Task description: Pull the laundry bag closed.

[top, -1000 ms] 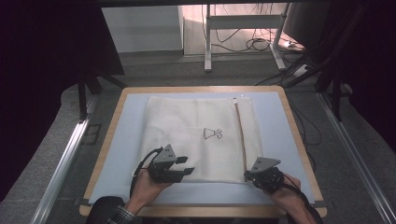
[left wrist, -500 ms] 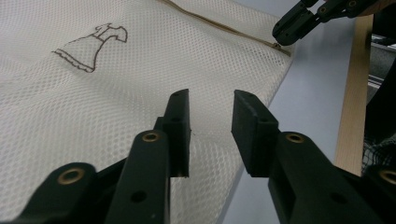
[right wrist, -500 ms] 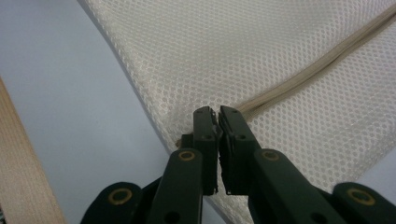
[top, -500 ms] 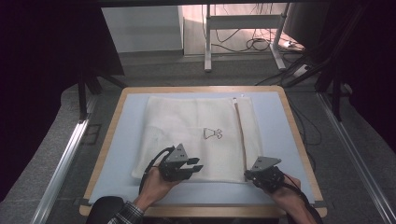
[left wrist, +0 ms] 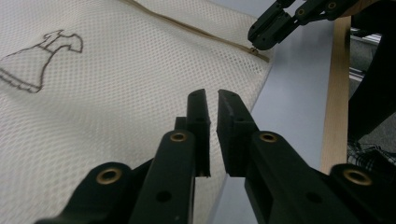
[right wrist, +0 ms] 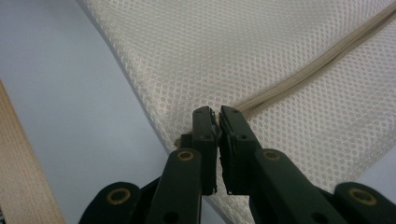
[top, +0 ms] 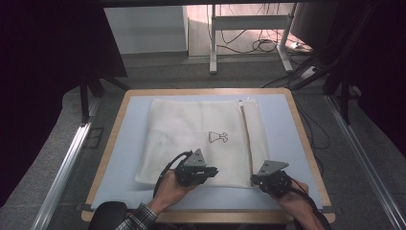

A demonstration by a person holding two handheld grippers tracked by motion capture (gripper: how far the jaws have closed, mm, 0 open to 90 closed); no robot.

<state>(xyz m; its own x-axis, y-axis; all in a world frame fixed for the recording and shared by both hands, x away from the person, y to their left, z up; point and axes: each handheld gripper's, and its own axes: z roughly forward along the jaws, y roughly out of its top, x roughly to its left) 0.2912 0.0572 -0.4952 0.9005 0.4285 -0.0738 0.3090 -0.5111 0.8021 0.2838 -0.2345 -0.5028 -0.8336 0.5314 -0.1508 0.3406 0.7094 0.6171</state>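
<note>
A cream mesh laundry bag [top: 191, 134] lies flat on the light blue mat [top: 124, 158]; it bears a small dress drawing [top: 218, 137] and a tan zipper [top: 246, 139] down its right side. My left gripper [top: 213, 170] is low over the bag's near edge, pointing right. In the left gripper view its jaws [left wrist: 212, 100] stand a thin slit apart above the mesh [left wrist: 93, 116], with nothing between them. My right gripper [top: 254, 178] is at the near end of the zipper [right wrist: 322, 70]. Its jaws [right wrist: 218, 112] are closed there, seemingly pinching the zipper pull [left wrist: 254, 50].
A wooden rim [top: 306, 139] frames the mat, and the table edge lies close behind both hands. Bare mat [top: 280, 129] lies to the right of the bag. Metal rails [top: 67, 163] flank the table, and a stand with cables [top: 249, 43] is beyond it.
My left gripper has slid right along the bag's near edge, toward the right gripper. The right gripper has stayed at the zipper's end.
</note>
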